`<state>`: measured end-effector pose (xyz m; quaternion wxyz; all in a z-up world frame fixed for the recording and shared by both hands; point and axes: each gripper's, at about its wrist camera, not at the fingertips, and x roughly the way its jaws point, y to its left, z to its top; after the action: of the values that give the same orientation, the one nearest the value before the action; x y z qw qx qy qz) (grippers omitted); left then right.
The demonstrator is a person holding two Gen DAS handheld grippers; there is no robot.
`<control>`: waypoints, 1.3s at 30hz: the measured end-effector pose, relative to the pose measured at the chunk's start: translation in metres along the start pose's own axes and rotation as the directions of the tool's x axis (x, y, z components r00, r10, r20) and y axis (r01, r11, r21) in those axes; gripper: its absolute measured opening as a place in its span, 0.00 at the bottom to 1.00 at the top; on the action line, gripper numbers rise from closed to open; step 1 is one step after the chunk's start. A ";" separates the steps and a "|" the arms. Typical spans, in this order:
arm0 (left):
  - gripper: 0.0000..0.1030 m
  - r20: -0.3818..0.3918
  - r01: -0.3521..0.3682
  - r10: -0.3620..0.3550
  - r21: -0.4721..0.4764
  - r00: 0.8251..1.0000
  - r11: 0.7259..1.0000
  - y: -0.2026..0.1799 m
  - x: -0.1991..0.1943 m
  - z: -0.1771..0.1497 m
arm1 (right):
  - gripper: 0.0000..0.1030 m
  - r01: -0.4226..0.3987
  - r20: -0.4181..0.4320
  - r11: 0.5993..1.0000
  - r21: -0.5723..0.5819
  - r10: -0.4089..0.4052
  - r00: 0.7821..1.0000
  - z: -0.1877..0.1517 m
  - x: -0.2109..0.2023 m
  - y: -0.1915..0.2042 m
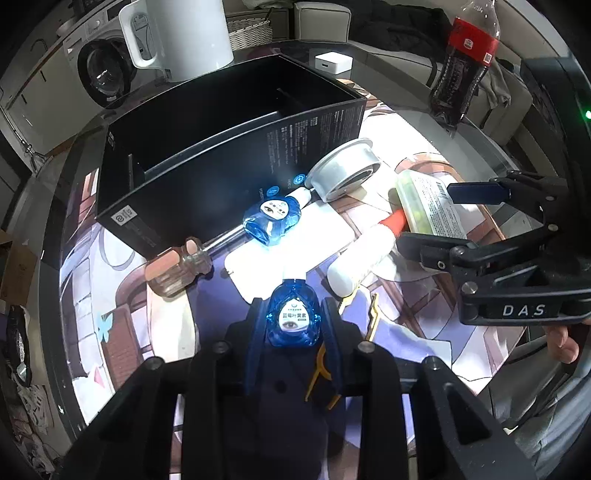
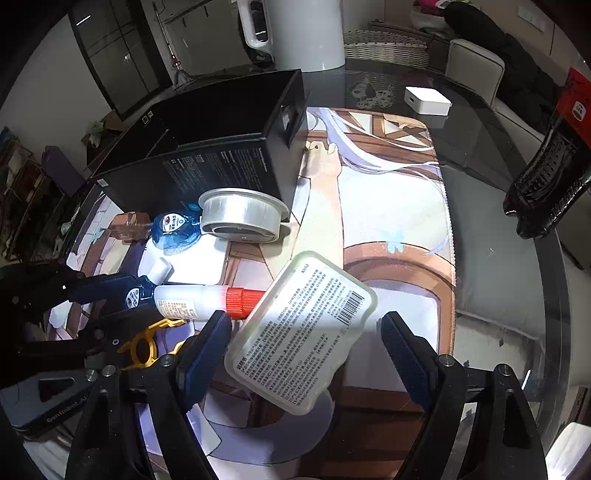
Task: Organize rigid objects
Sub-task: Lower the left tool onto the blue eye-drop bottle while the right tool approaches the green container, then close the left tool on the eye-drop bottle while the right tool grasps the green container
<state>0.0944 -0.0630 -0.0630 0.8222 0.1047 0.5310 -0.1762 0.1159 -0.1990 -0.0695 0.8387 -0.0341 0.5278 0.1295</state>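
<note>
My left gripper (image 1: 293,317) is shut on a small blue eye-drop bottle (image 1: 293,323) just above the printed mat; it also shows in the right wrist view (image 2: 136,293). A second blue bottle (image 1: 271,219) lies beside the open black box (image 1: 207,147). My right gripper (image 2: 306,332) is open, its fingers on either side of a flat pale-green case (image 2: 303,332) with a printed label. A white glue bottle with a red cap (image 2: 207,301) lies left of the case. A screwdriver with a clear handle (image 1: 177,266) and a round tin (image 1: 343,170) lie near the box.
A cola bottle (image 1: 461,70) stands at the far right on the glass table. A white kettle (image 1: 181,33) stands behind the box. A small white cube (image 2: 426,99) sits at the back. A yellow clip (image 2: 144,343) lies on the mat (image 2: 388,221).
</note>
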 end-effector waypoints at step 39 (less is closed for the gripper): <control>0.28 -0.024 0.009 -0.011 -0.100 1.000 0.995 0.024 -0.002 -0.021 | 0.58 -0.098 -0.066 0.990 -0.104 0.092 0.994 -0.019 -0.007 0.044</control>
<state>0.0858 -0.0333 -0.0699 0.8190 0.0631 0.5495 -0.1524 0.0857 -0.1619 -0.0682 0.8120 -0.0577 0.5466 0.1963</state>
